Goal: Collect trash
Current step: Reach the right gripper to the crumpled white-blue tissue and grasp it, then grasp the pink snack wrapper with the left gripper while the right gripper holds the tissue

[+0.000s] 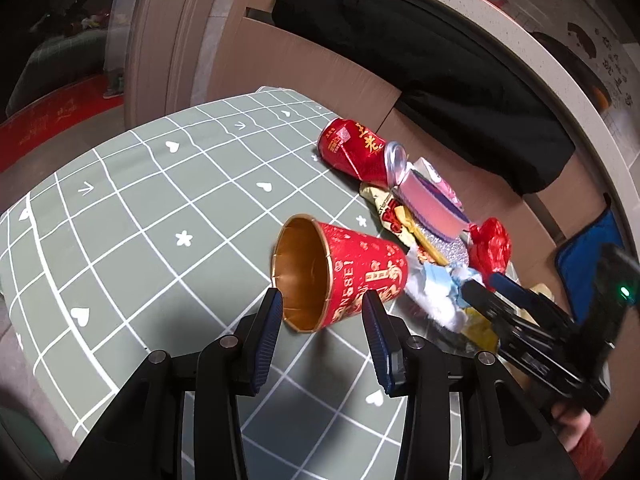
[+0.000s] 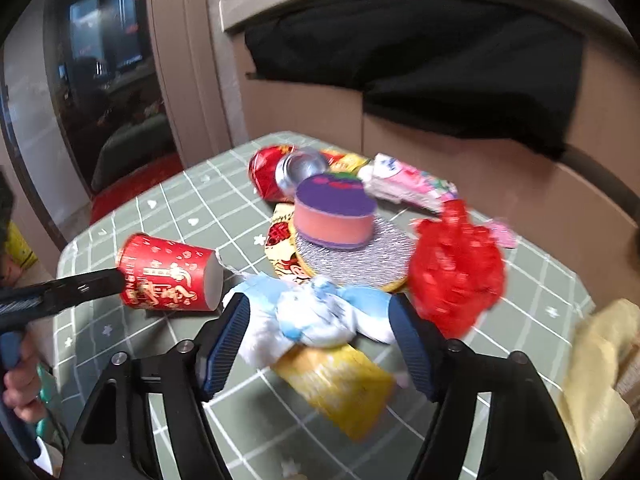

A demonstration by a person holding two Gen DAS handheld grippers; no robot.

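A red paper cup with a gold inside lies on its side on the green checked tablecloth. My left gripper is shut on the cup near its rim, one pad on each side. Its finger also shows at the cup in the right wrist view. A crumpled white and blue wad lies between the pads of my right gripper, which stands open around it. The right gripper enters the left wrist view from the right. Behind lie a red can, a pink tub and a red plastic bag.
A yellow wrapper lies under the wad, and a pink packet sits at the back of the pile. A cardboard box lined with a black bag stands just beyond the table's far edge. A person's hand holds the left gripper.
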